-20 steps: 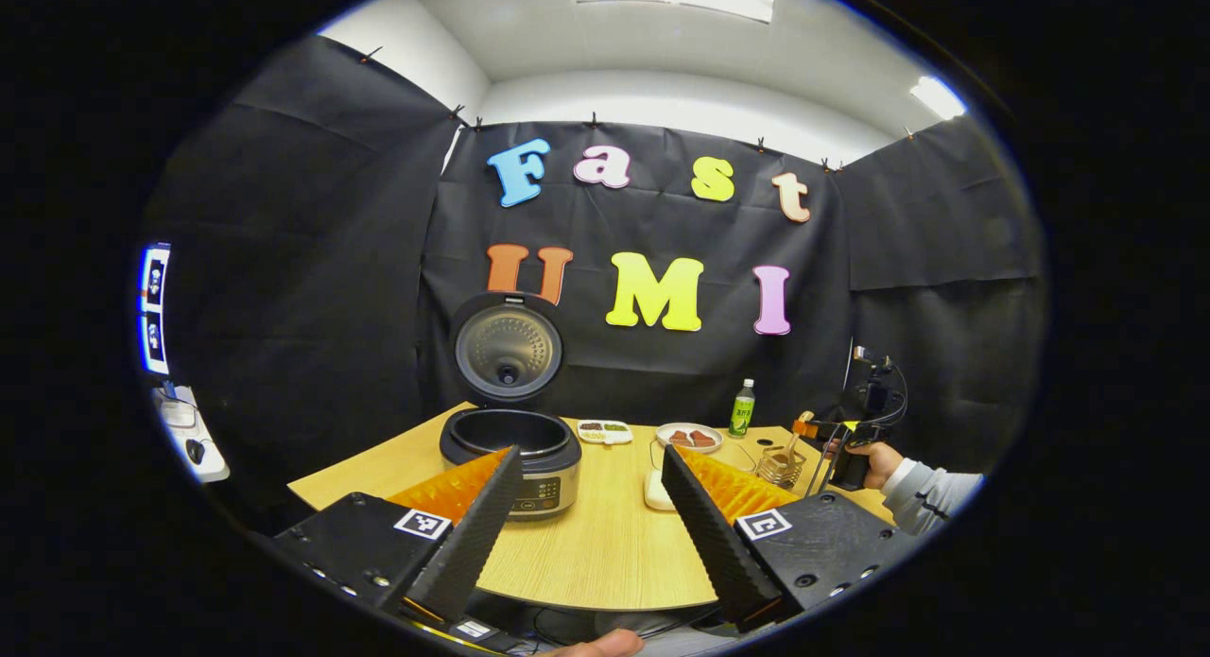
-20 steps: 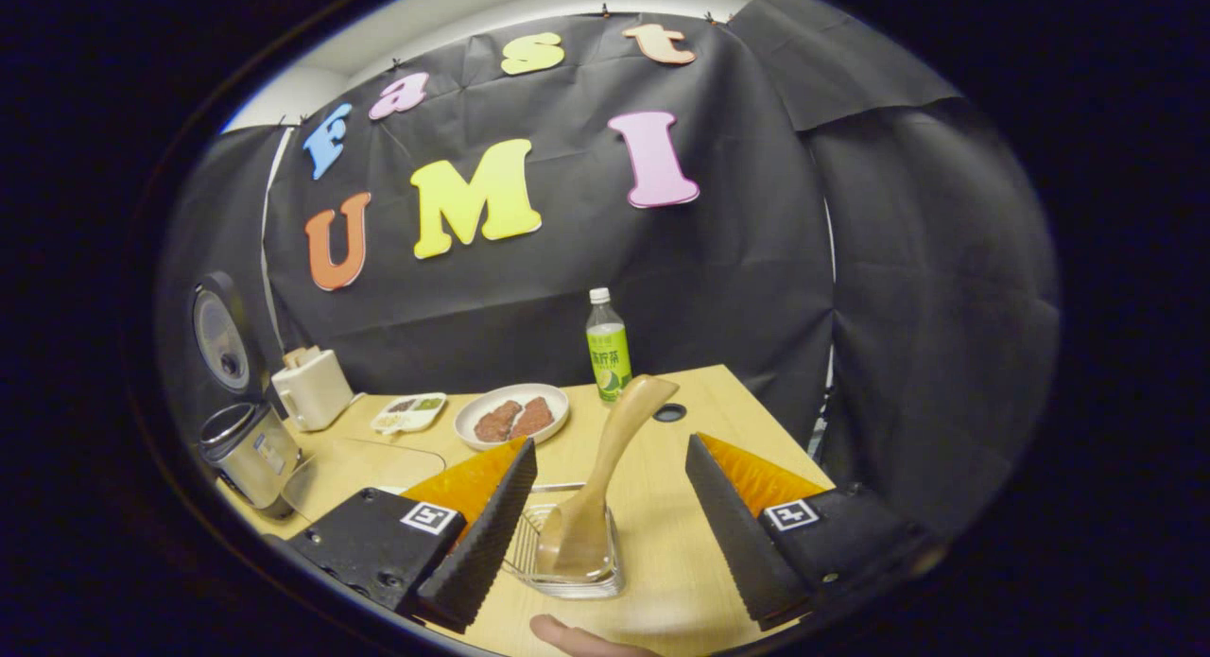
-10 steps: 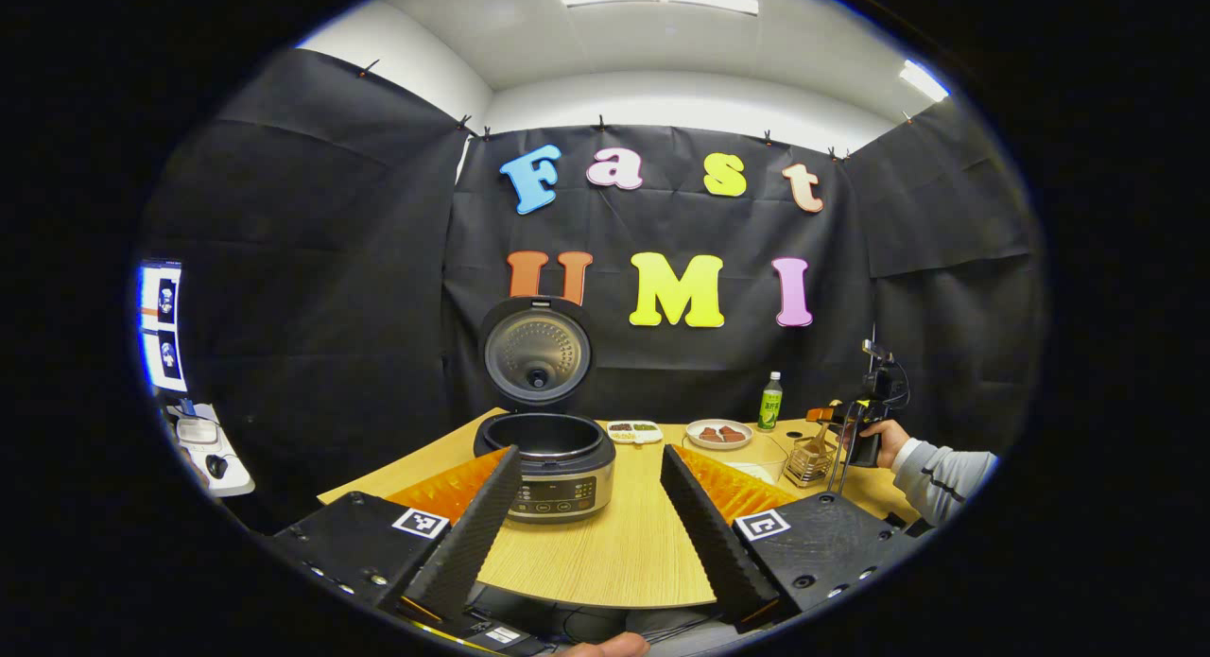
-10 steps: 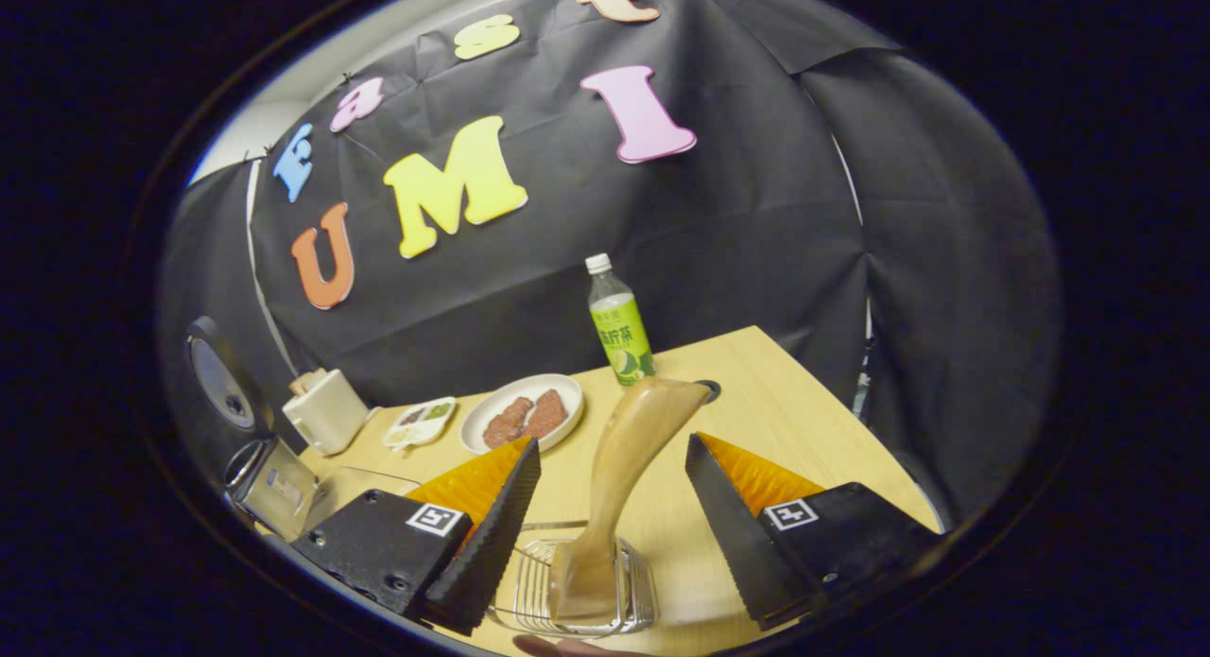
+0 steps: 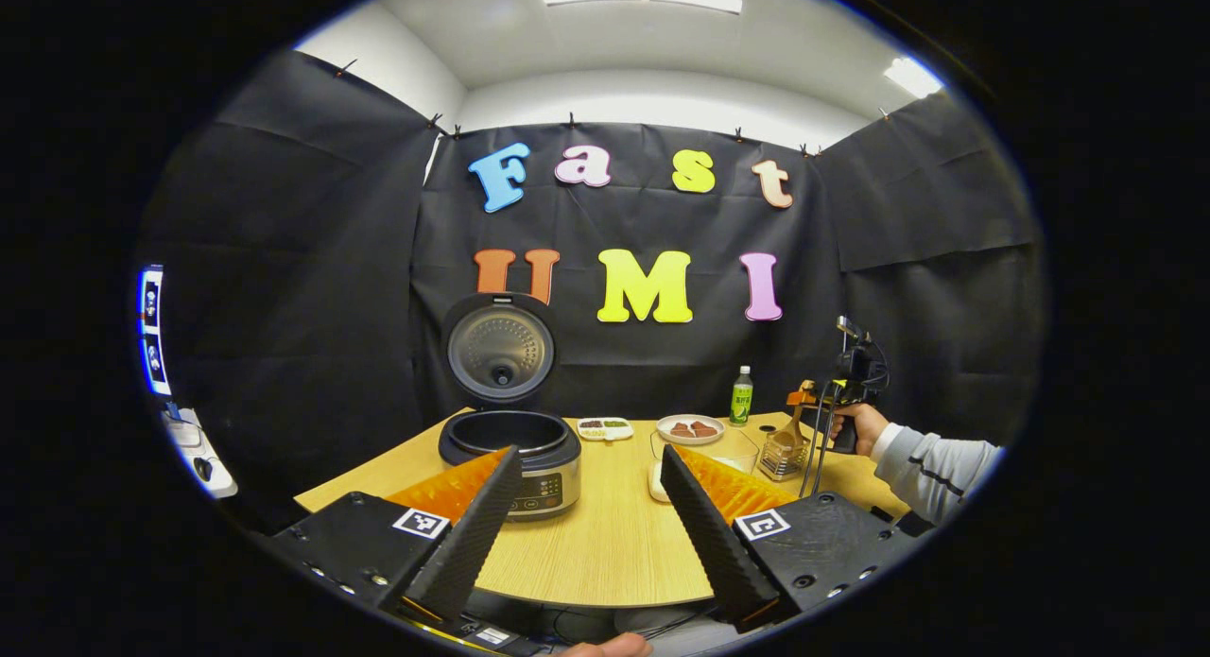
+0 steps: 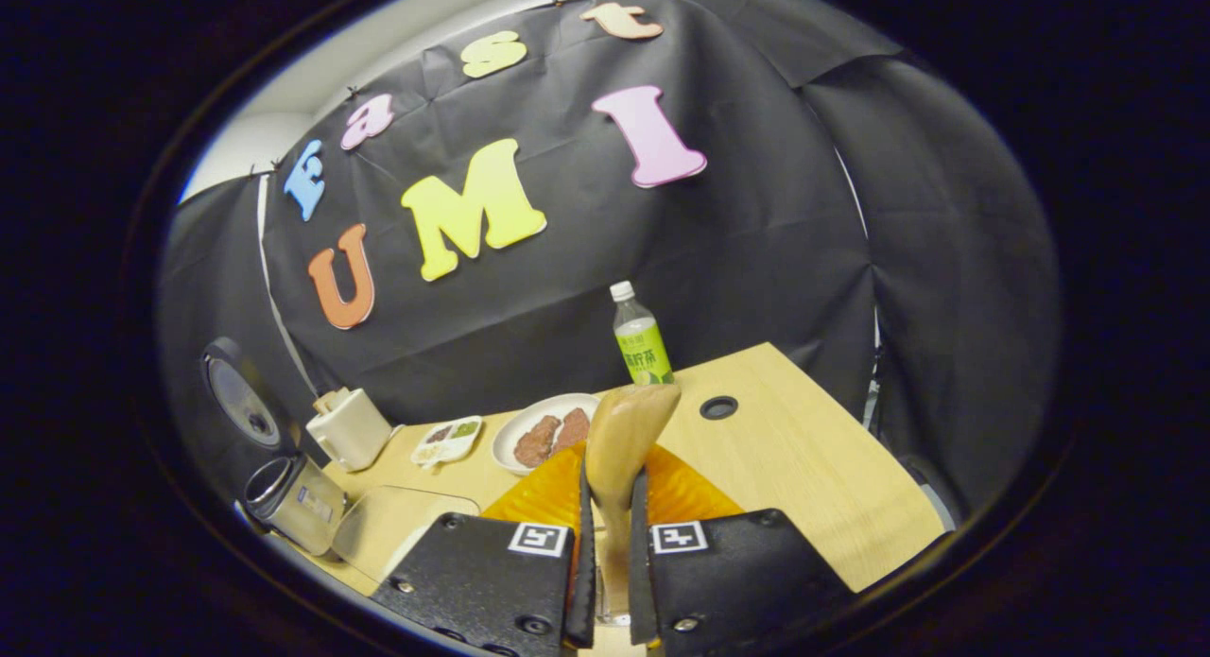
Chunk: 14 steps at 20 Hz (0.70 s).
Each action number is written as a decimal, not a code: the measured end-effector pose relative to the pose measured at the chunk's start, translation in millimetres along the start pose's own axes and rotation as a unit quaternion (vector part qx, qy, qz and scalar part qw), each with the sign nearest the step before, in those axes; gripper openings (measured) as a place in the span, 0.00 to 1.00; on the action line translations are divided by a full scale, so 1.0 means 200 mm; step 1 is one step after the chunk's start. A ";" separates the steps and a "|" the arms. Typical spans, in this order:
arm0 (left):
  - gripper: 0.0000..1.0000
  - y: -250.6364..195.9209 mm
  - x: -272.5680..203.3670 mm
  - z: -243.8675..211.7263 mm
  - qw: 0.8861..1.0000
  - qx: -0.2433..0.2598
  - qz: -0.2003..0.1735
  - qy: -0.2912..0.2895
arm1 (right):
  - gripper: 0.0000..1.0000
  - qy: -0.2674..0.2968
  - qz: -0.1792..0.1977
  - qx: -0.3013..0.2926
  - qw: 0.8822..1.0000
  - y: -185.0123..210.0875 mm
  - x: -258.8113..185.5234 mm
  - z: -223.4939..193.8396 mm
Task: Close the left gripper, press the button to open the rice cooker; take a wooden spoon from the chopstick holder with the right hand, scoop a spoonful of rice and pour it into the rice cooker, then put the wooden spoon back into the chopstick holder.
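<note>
The rice cooker (image 5: 515, 454) stands on the left of the table with its lid (image 5: 499, 350) swung up. My left gripper (image 5: 590, 454) is open, back from the table's near edge, with nothing between its fingers. My right gripper (image 6: 612, 477) is shut on the handle of the wooden spoon (image 6: 629, 416), which stands upright. In the left gripper view that gripper (image 5: 803, 399) hangs above the wire chopstick holder (image 5: 781, 457) at the right. A clear rice container (image 6: 402, 534) sits between holder and cooker (image 6: 293, 496).
A green bottle (image 6: 641, 340), a plate of meat (image 6: 548, 432) and a small divided dish (image 6: 449, 438) line the back of the table. A white box (image 6: 348, 428) stands behind the cooker. A cable hole (image 6: 717, 407) lies near the bottle.
The right gripper has shut on the spoon's handle; it stood open around it before. The left gripper stays open and has only swayed slightly.
</note>
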<state>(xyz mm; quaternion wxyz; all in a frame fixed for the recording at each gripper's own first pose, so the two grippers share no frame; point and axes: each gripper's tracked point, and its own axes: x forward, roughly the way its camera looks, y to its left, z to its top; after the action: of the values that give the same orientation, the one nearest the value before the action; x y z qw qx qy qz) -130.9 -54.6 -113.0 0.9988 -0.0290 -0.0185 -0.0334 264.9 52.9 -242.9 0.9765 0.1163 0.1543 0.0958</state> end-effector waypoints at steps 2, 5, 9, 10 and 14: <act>0.95 0.01 -0.02 0.00 1.000 0.000 0.000 -0.001 | 0.18 -0.026 -0.010 -0.031 0.999 0.03 -0.06 0.10; 0.95 0.03 -0.03 -0.02 1.000 -0.002 0.002 0.001 | 0.18 -0.041 -0.018 -0.066 0.997 0.12 -0.14 0.18; 0.95 0.04 -0.06 -0.05 1.000 -0.007 -0.002 0.006 | 0.18 -0.058 -0.006 -0.082 0.995 0.30 -0.23 0.26; 0.95 0.04 -0.08 -0.05 1.000 -0.005 -0.005 0.003 | 0.17 -0.064 0.005 -0.084 0.994 0.38 -0.24 0.27; 0.95 0.06 -0.12 -0.04 1.000 0.012 -0.006 -0.007 | 0.13 -0.074 0.016 -0.088 0.993 0.59 -0.23 0.25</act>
<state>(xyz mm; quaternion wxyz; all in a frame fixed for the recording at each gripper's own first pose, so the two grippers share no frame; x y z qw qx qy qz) -153.2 -41.9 -122.7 0.9987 -0.0173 -0.0264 -0.0391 221.2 145.3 -153.5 0.9900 0.0390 0.0707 0.1154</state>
